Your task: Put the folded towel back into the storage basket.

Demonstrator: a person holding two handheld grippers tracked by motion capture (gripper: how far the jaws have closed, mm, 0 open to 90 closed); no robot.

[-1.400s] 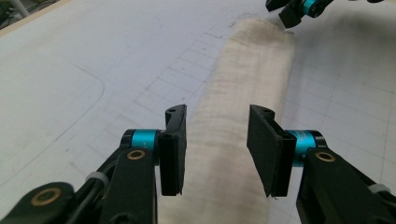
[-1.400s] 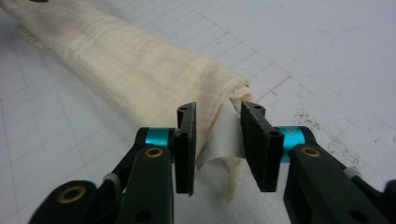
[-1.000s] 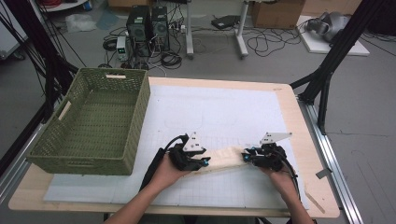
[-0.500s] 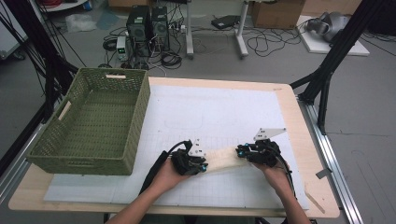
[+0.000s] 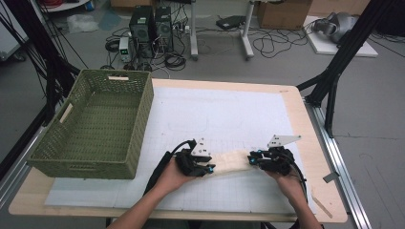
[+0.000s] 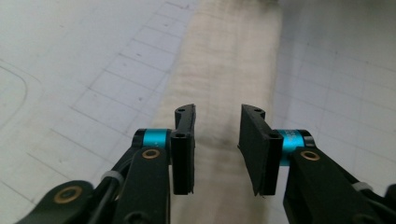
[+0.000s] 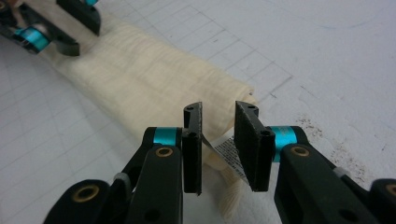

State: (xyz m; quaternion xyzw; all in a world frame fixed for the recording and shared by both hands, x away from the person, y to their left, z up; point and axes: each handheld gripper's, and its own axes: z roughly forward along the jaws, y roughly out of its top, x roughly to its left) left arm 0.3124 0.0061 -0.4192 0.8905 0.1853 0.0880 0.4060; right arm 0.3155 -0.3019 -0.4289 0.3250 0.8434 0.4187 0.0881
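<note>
A cream rolled cloth (image 5: 229,162) lies on the white grid mat (image 5: 229,114) near the front edge of the surface, between the two hands. The left claw (image 6: 217,140) has just been opening and stands apart over the cloth's left end without pressing it, while the right claw (image 7: 218,140) sits narrowly open around the label (image 7: 227,149) at the other end. This looks like the folding or rolling stage; the next move calls for pinching both ends together, with free mat beyond and the green woven basket (image 5: 95,124) close on the left.

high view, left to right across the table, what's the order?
Green wicker basket → left tool → cream folded cloth → right tool → wooden stick near the table's right edge.
</note>
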